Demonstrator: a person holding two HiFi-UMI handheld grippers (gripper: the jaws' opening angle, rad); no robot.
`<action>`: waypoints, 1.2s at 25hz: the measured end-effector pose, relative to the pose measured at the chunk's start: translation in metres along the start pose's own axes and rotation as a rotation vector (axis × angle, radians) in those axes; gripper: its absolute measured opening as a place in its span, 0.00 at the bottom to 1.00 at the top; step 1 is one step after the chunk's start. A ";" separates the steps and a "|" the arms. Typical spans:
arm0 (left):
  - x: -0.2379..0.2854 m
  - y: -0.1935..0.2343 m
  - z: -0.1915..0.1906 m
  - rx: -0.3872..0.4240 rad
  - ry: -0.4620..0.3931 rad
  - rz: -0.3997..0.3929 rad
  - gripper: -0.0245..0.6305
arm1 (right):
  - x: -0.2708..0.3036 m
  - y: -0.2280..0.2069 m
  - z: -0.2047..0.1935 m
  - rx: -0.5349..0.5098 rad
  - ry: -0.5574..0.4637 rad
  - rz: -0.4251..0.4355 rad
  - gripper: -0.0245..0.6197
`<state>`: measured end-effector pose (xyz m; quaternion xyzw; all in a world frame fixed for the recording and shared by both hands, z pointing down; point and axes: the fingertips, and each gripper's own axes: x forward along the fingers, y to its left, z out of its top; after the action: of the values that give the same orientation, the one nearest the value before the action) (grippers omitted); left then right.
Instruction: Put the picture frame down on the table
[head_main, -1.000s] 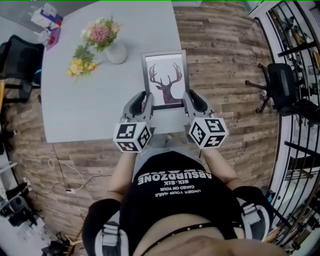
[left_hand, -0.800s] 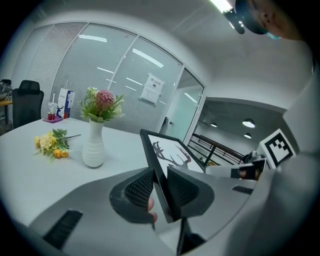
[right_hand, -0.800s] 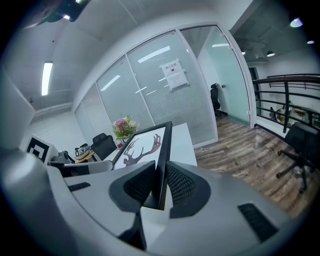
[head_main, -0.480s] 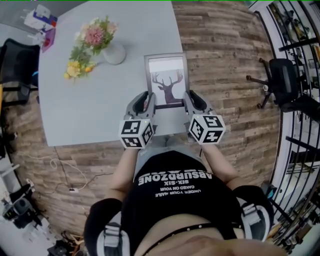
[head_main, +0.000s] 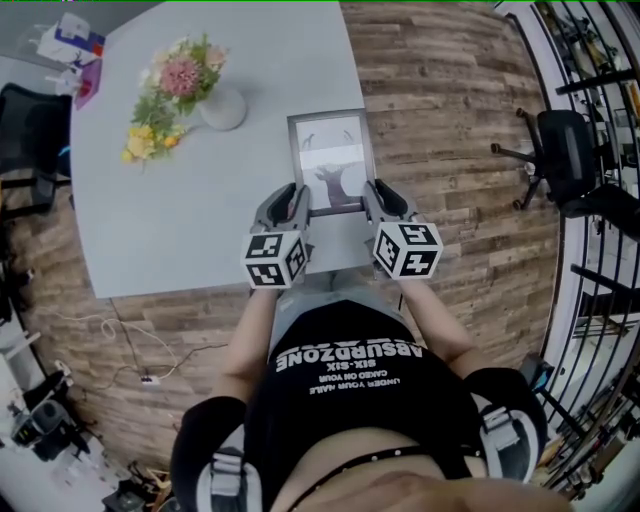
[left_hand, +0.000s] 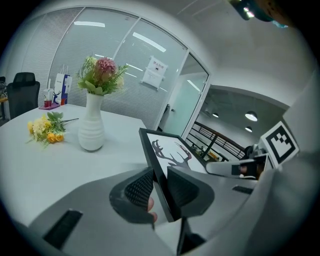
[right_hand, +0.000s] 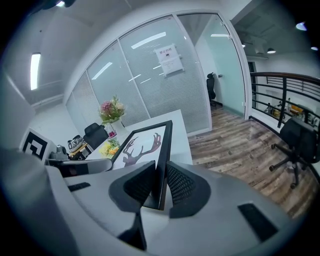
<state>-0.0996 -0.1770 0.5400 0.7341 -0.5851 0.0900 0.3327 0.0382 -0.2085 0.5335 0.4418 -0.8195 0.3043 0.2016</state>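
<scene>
**Picture frame (head_main: 331, 160) being gripped on both sides above the surface (head_main: 180, 220)**

The picture frame, black-edged with a deer print (left_hand: 172, 150) behind its glass, is hanging tilted near the right edge of the pale surface, its far end raised and its face turned up toward the person. The left hand-held gripper (head_main: 296, 200) is clenching the frame's left edge near the lower corner; its own view is showing both ribbed pads pressing on the black moulding (left_hand: 161, 180). The right hand-held gripper (head_main: 376, 197) is clamping the opposite edge in the same way, pads closing on either side of the rim (right_hand: 161, 170). Whether the frame's near end is touching the surface cannot be told. A white vase (head_main: 222, 108) of pink and green flowers is standing on the surface to the left of the frame, well apart from it, and a bunch of yellow flowers (head_main: 146, 140) is lying beside the vase. An office chair (head_main: 562, 150) is sitting on the wooden floor (head_main: 450, 120) to the right.
</scene>
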 end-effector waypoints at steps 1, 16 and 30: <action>0.002 0.001 -0.001 0.004 0.006 0.002 0.19 | 0.002 -0.001 -0.002 0.001 0.006 -0.003 0.17; 0.027 0.012 -0.024 -0.002 0.088 -0.006 0.19 | 0.026 -0.017 -0.024 0.024 0.067 -0.041 0.17; 0.056 0.023 -0.049 -0.013 0.167 0.005 0.19 | 0.052 -0.037 -0.050 0.039 0.142 -0.069 0.17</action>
<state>-0.0915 -0.1942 0.6155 0.7204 -0.5578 0.1481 0.3847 0.0455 -0.2219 0.6128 0.4508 -0.7813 0.3438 0.2610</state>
